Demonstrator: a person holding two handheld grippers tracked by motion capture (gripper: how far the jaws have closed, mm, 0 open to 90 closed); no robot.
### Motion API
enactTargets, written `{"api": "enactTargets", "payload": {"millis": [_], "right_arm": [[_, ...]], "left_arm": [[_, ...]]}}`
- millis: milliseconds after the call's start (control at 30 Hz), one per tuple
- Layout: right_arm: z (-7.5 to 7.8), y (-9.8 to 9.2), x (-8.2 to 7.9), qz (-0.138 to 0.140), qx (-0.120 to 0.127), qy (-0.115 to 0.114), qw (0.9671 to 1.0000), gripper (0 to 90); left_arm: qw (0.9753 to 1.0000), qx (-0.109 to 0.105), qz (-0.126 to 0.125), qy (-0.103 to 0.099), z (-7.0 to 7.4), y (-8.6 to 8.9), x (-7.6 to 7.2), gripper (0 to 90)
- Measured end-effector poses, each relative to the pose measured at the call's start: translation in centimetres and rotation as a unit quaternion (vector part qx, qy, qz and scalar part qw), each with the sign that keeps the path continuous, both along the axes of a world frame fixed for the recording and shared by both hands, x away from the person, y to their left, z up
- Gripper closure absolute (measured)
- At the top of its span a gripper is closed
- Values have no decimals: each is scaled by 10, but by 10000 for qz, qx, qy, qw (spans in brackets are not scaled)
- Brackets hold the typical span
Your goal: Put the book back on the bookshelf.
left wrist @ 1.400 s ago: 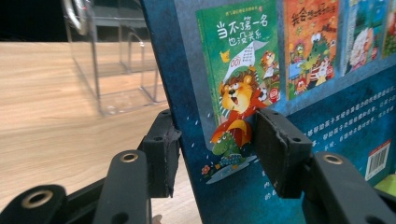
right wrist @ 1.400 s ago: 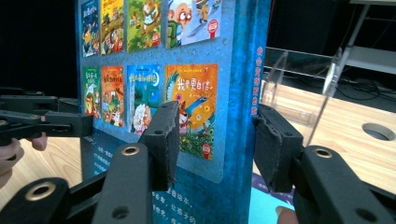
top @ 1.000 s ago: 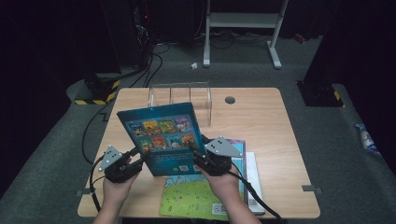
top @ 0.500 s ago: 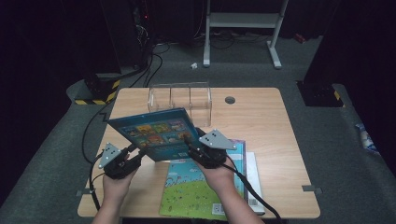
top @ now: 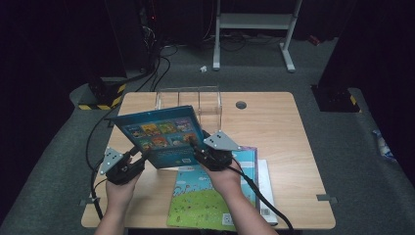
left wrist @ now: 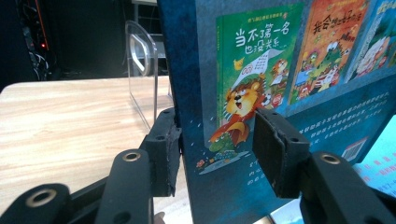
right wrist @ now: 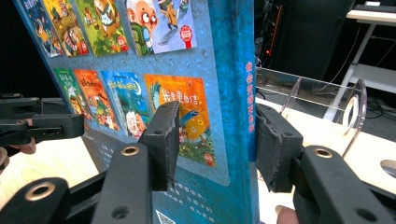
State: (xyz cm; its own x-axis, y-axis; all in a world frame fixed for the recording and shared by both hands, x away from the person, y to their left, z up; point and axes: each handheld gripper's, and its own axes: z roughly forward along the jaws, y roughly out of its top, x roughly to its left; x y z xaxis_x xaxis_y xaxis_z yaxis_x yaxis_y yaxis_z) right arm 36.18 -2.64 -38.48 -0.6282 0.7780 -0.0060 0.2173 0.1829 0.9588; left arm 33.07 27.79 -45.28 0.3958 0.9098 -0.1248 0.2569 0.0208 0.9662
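Observation:
A blue picture book (top: 161, 134) with small cover pictures on its back is held tilted above the table, between both grippers. My left gripper (top: 139, 157) grips its lower left corner; in the left gripper view the jaws (left wrist: 217, 135) straddle the book's edge (left wrist: 289, 70). My right gripper (top: 198, 149) holds the lower right side, and its jaws (right wrist: 217, 126) clamp the spine edge of the book (right wrist: 140, 60). A clear acrylic book stand (top: 188, 98) stands behind the book at the table's back edge.
A green picture book (top: 205, 200) lies flat near the front edge on top of a white-edged book (top: 264, 176). The wooden table (top: 284, 132) has a round cable hole (top: 241, 105). Cables run off to the left, and a white frame stands on the floor beyond.
The blue book has been lifted and turned, its top swinging left and toward the stand. Both grippers moved with it, the right one rising forward.

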Motion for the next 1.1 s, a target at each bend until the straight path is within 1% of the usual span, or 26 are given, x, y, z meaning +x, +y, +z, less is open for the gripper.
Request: {"api": "enactTargets", "payload": {"millis": [133, 167, 200, 233, 267, 300, 367, 400, 433, 467, 500, 567, 633, 667, 833, 900, 967, 1067, 1100], "right_arm": [[0, -1, 3, -61, 25, -13, 10000, 540], [-1, -1, 3, -73, 22, -1, 10000, 539], [-3, -1, 4, -82, -24, 35, 10000, 537], [-5, -1, 4, -81, -19, 44, 10000, 536], [-6, -2, 3, -54, 11, 0, 10000, 536], [-8, -2, 1, 23, 95, -14, 10000, 533], [-9, -3, 1, 74, 112, -5, 9999, 526], [-9, -2, 0, 118, 140, 10, 9998, 508], [-9, -2, -1, 148, 160, 31, 9998, 495], [-9, -4, -2, 207, 248, 95, 9994, 482], [-9, -5, -2, 237, 281, 123, 9992, 481], [-9, -5, -3, 258, 283, 142, 9992, 478], [-9, -6, -3, 295, 229, 151, 9992, 465], [-9, -6, -4, 303, 176, 138, 9993, 452], [-6, -8, -7, 356, 139, 76, 9992, 410], [-5, -8, -7, 370, 146, 73, 9992, 407], [-2, -7, -7, 505, 152, 67, 9986, 403], [0, -5, -6, 573, 132, 19, 9983, 404], [0, -5, -5, 623, 166, 15, 9979, 404]], "left_arm": [[9999, -61, 11, -105, 1, -1, 2, 525], [9999, -30, 20, -102, 0, -1, 3, 525], [10000, -41, 16, -78, -1, -1, 3, 524], [10000, -45, 15, -65, -2, -1, 4, 524], [10000, -83, -1, -52, -4, 0, 4, 523], [9999, -99, -4, -37, -5, 1, 4, 518], [9999, -121, 25, 6, -8, 2, 4, 515], [9999, -158, 9, -17, -9, 3, 3, 512], [9999, -128, 12, -37, -9, 2, 2, 512], [9999, -114, 18, -44, -9, 2, 1, 510], [9999, -109, 13, -43, -8, 2, 0, 509], [9999, -101, 4, -49, -9, 2, -2, 509], [9999, -100, 7, -53, -9, 2, -4, 507], [10000, -86, 7, -47, -9, 2, -5, 505], [10000, -60, -14, -40, -8, 2, -10, 500], [10000, -49, -1, -36, -8, 2, -10, 499], [10000, -51, 12, -19, -8, 2, -11, 498], [10000, -49, 15, 1, -7, 2, -12, 497], [10000, -49, 15, 1, -7, 2, -12, 497]]}}
